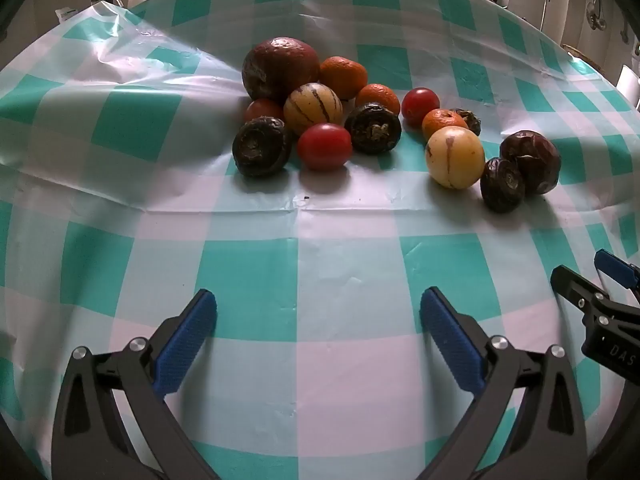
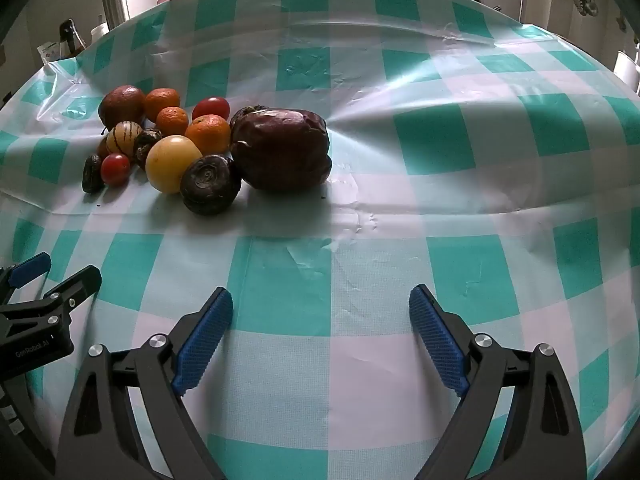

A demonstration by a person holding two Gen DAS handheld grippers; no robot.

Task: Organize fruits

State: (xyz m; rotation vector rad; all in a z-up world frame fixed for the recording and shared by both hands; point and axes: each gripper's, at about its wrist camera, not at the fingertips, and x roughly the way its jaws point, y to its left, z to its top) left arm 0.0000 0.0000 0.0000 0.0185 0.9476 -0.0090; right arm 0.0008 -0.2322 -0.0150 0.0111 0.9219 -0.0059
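Now you're holding the left gripper [image 1: 318, 312] and right gripper [image 2: 320, 312] gaping wide, nothing between the jaws — the fruit pile [image 1: 320, 120] is sitting well ahead on the checked cloth [image 2: 400, 220].

The fruits [image 1: 320, 120] lie in a loose cluster on the bench [image 1: 320, 260], on its cloth [image 2: 440, 208]. In the left wrist view, the largest fruit [image 1: 280, 68] sits at the back left, mandarins [image 1: 343, 77] just to its right. A tomato [image 1: 324, 146] lies at the front, between two water chestnuts [image 1: 261, 151]. To the right, apart from the main group, a pale melon [image 1: 455, 157] touches another chestnut [image 1: 502, 185], with a wrinkled fruit [image 1: 532, 166] just behind. Both grippers hover nearer than the fruits, side by side.
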